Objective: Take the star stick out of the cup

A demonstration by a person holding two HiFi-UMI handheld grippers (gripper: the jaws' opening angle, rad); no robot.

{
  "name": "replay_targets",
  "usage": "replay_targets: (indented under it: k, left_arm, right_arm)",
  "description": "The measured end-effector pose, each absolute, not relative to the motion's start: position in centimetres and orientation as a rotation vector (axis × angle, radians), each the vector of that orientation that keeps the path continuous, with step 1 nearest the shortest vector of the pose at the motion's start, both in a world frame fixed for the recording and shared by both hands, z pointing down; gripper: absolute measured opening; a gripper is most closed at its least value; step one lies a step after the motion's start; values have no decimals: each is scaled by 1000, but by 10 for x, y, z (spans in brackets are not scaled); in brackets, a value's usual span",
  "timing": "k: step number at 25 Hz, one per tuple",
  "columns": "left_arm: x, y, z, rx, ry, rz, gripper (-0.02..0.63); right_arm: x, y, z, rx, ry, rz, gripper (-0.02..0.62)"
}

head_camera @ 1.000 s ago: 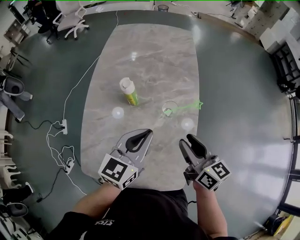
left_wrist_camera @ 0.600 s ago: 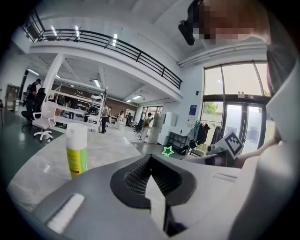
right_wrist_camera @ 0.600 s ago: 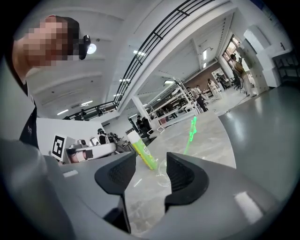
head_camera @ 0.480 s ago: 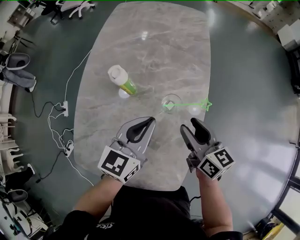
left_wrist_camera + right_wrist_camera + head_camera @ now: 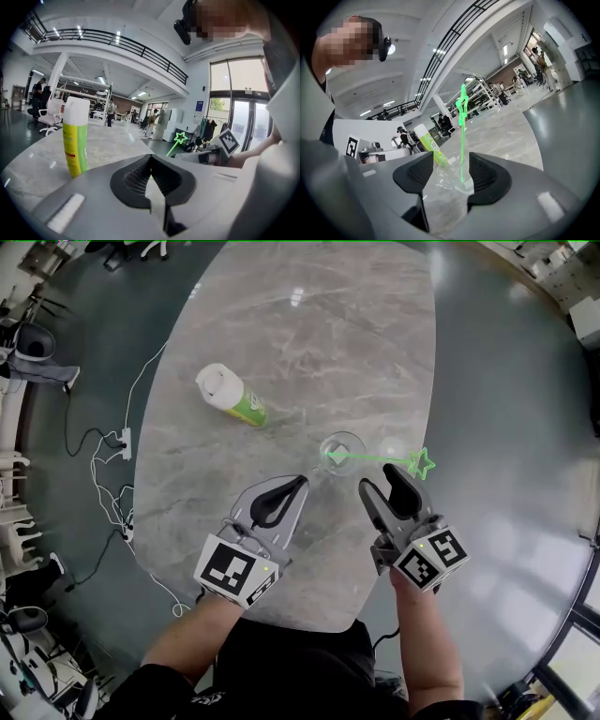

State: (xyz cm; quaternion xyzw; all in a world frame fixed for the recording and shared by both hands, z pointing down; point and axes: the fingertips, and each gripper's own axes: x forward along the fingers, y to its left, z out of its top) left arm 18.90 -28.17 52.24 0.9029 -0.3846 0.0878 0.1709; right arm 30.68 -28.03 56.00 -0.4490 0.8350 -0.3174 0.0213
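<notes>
A clear cup [image 5: 343, 450] stands on the grey marble table [image 5: 309, 324]. In it leans a green star stick [image 5: 375, 459], its star [image 5: 424, 463] pointing right past the rim. My right gripper [image 5: 386, 487] is open, just short of the cup; its jaws have just been opening with nothing between them. In the right gripper view the cup [image 5: 449, 176] and stick [image 5: 462, 140] stand ahead of that open gripper [image 5: 451, 164]. My left gripper [image 5: 298, 486] is shut and empty, left of the cup; its pads meet at the tips [image 5: 150, 159].
A green spray can with a white cap [image 5: 231, 396] stands upright on the table, back left of the cup, also the can [image 5: 75, 138]. Cables and a power strip [image 5: 124, 439] lie on the floor to the left. The table's near edge runs under my hands.
Both grippers have come forward and down, closer to the cup. The right jaws stand wider apart than before. The left jaws stay shut.
</notes>
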Motion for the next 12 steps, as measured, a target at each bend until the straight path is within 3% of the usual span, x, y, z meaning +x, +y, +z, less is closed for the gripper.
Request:
replay_targets:
  k: [8, 12]
  left_arm:
    - [198, -290, 538, 2547, -1089, 247, 2]
    - [198, -291, 540, 2529, -1095, 250, 2]
  right_arm:
    - [300, -300, 578, -1363, 2618, -951, 219]
    - [296, -309, 581, -1401, 2632, -921, 153]
